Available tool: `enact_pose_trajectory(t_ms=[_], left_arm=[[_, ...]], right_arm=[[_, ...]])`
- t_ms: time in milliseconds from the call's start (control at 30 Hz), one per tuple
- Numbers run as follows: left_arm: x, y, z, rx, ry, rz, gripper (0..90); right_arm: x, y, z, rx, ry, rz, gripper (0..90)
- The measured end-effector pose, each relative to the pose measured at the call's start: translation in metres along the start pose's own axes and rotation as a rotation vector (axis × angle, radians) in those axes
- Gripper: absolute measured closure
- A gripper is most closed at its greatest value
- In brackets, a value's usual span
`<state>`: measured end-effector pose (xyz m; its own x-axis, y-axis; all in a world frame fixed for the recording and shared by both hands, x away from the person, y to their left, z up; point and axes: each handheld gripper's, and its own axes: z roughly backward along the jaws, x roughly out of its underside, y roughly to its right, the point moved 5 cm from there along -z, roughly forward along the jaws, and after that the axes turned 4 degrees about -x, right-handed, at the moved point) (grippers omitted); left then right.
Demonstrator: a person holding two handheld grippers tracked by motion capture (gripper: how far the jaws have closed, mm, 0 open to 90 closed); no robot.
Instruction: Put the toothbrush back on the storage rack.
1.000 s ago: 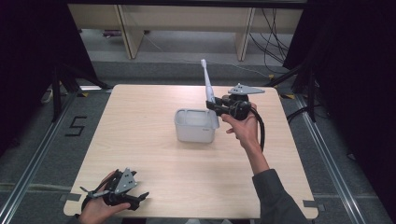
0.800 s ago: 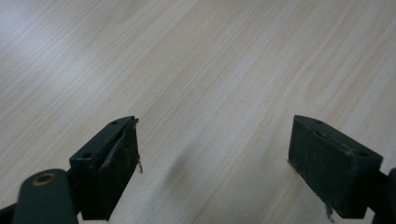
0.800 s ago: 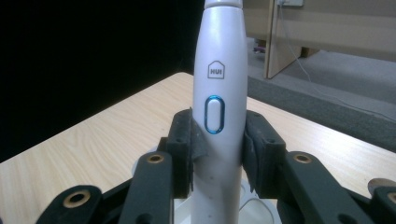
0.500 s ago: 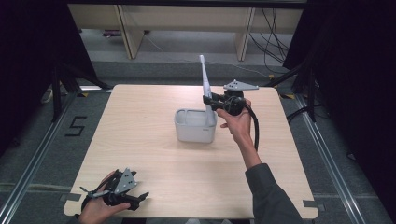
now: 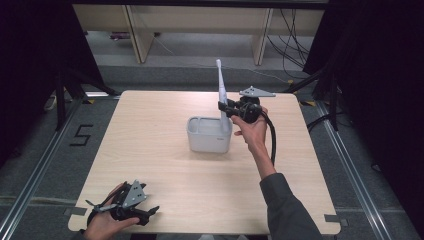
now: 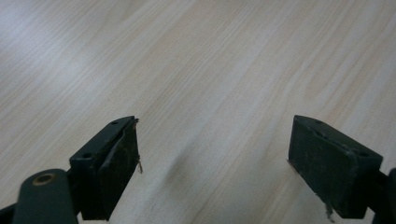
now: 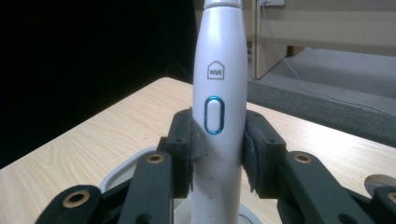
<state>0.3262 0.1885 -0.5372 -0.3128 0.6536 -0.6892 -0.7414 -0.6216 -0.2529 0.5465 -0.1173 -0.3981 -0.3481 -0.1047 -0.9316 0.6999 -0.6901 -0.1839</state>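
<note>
Jaws around one toothbrush [image 7: 218,107], one cup [image 5: 208,136]

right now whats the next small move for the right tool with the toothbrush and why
Probably ease the right tool straight down a little further, then open it. Its pads clamp the white electric toothbrush upright by the handle, with the lower end at the right side of the white holder. Whether the base touches bottom is hidden, so a slow descent looks safest.
</note>
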Motion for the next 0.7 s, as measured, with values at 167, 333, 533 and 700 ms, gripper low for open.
enact_pose_trajectory(t_ms=[167,333,533,700], left_arm=[[0.000,0.000,0.000,-0.002,0.001,0.000,15.7],[0.000,0.000,0.000,-0.002,-0.002,-0.002,15.7],[0.000,0.001,0.000,0.007,-0.005,-0.008,15.7],[0.000,0.001,0.000,0.006,-0.004,-0.005,15.7]], right_arm=[[0.006,0.004,-0.002,0.000,-0.013,-0.011,66.3],[0.012,0.007,-0.002,0.000,-0.007,-0.029,66.3],[0.015,0.006,-0.001,0.001,-0.024,-0.006,66.4],[0.018,0.006,0.002,0.002,-0.033,0.004,66.5]])
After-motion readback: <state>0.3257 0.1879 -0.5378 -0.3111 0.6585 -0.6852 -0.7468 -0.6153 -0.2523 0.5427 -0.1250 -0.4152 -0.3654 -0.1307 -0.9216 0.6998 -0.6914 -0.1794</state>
